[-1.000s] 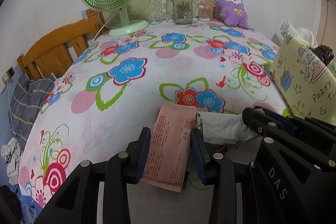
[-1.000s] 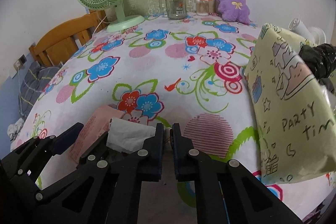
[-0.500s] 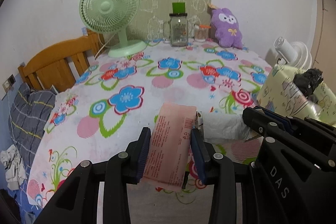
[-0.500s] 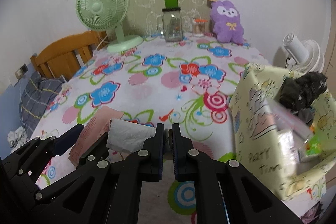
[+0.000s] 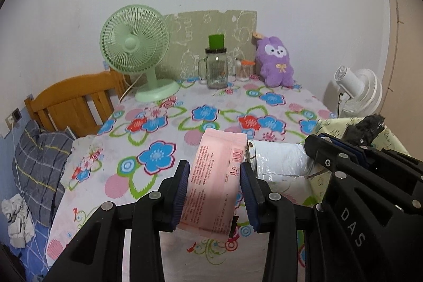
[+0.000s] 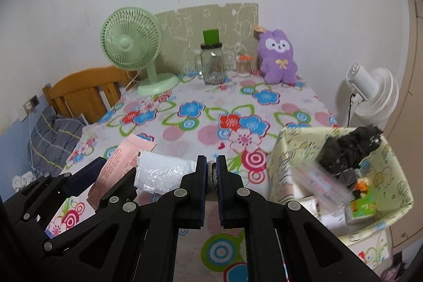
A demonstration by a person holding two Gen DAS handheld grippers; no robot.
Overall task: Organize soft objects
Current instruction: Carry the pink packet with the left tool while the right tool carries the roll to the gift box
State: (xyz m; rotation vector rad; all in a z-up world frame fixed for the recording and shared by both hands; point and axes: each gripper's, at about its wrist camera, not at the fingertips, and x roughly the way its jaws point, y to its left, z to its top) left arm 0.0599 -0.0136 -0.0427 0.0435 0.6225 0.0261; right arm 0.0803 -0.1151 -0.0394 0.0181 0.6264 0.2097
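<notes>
Left gripper [image 5: 215, 192] clamped on pink pack [image 5: 214, 184]; right gripper [image 6: 210, 176] pinched shut, apparently on white pack [image 6: 161, 172]. Slip risk: thin corner hold.

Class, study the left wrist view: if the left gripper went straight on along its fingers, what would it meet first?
Probably the flowered tablecloth. The left gripper, holding a pink packet, points down over it, well short of the glass jar. Depth is unclear.

text: "DAS" | on: right claw [image 5: 351, 226] body, left-wrist view
</notes>
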